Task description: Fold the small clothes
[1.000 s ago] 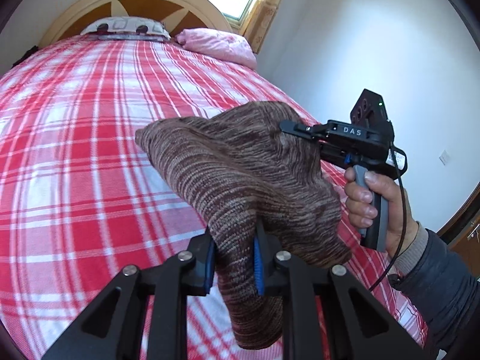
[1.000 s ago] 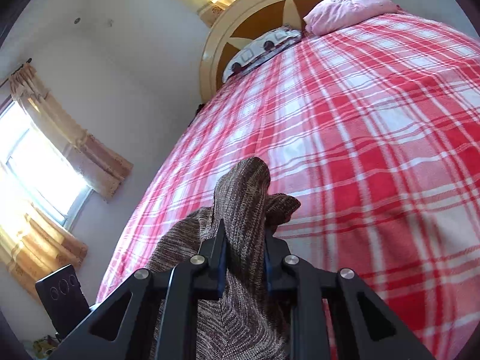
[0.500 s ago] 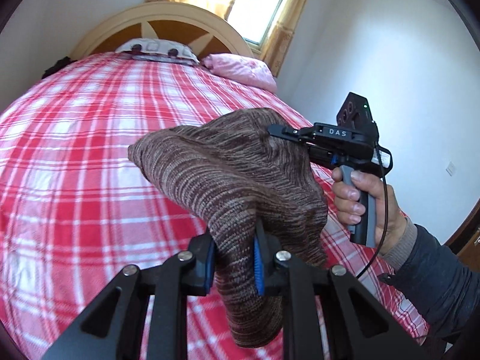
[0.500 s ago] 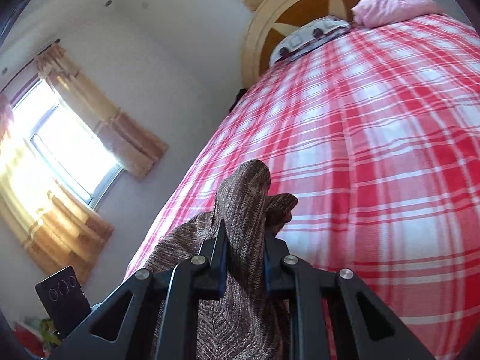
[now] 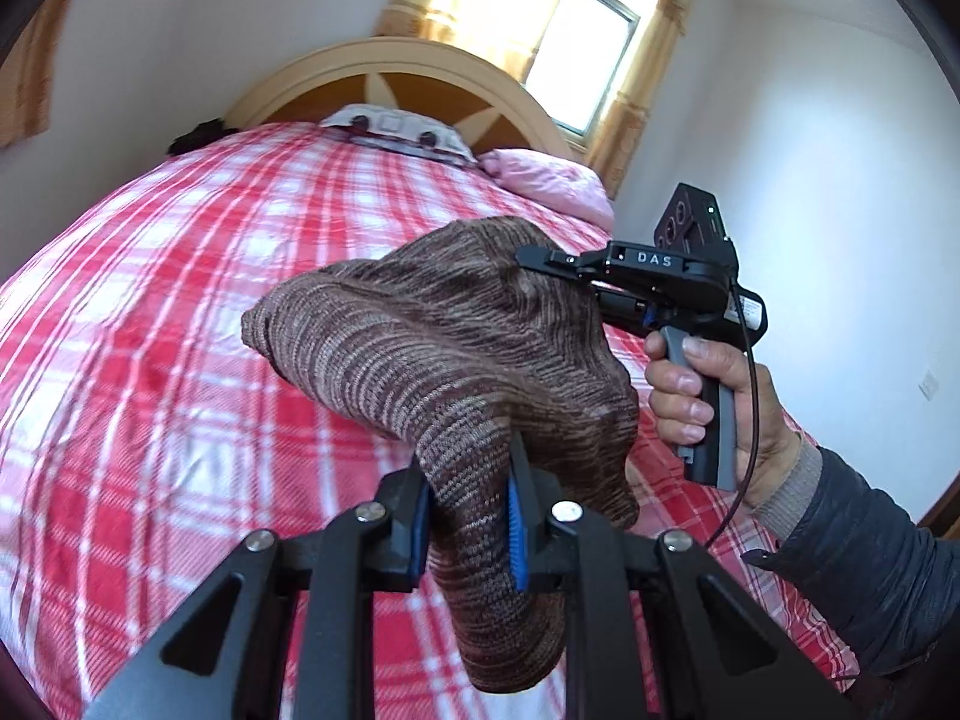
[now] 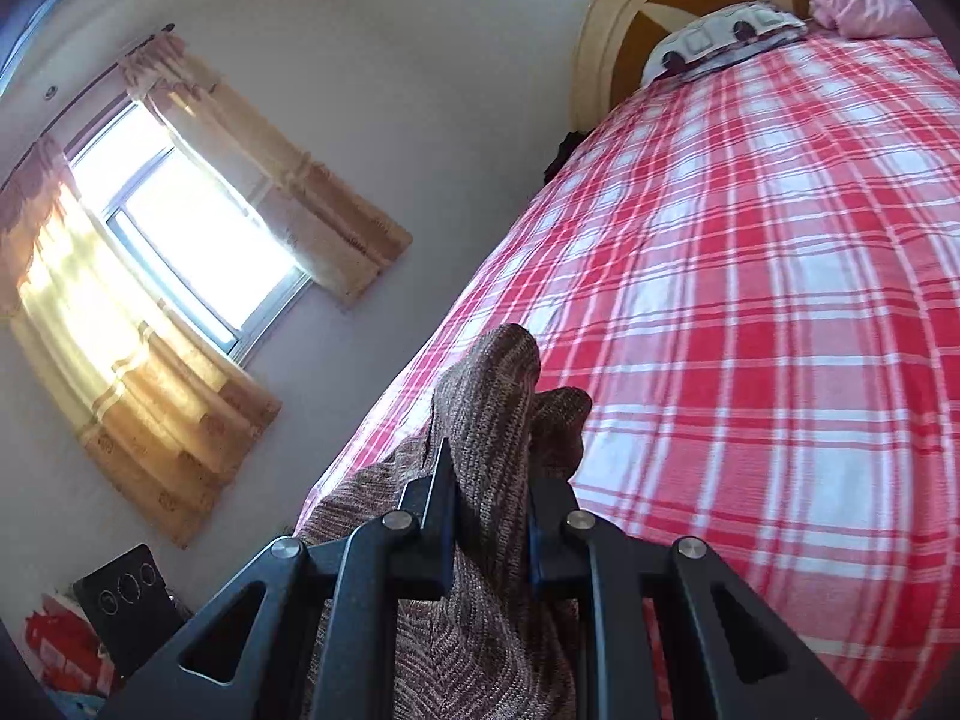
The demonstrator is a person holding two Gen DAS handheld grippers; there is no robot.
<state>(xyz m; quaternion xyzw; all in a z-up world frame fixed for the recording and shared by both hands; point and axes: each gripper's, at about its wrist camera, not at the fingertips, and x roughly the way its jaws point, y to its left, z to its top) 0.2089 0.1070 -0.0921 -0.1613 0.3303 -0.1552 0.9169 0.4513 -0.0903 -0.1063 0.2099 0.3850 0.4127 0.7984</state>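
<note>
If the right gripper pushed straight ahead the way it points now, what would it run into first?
Probably the plaid bedspread: the right gripper, shut on the brown knit garment, points slightly down across it. Depth unclear.

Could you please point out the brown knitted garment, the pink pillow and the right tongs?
brown knitted garment (image 5: 444, 348): left wrist view, its bunched middle.
pink pillow (image 5: 549, 180): left wrist view, its top.
right tongs (image 5: 531, 258): left wrist view, fingertips on the knit.
</note>
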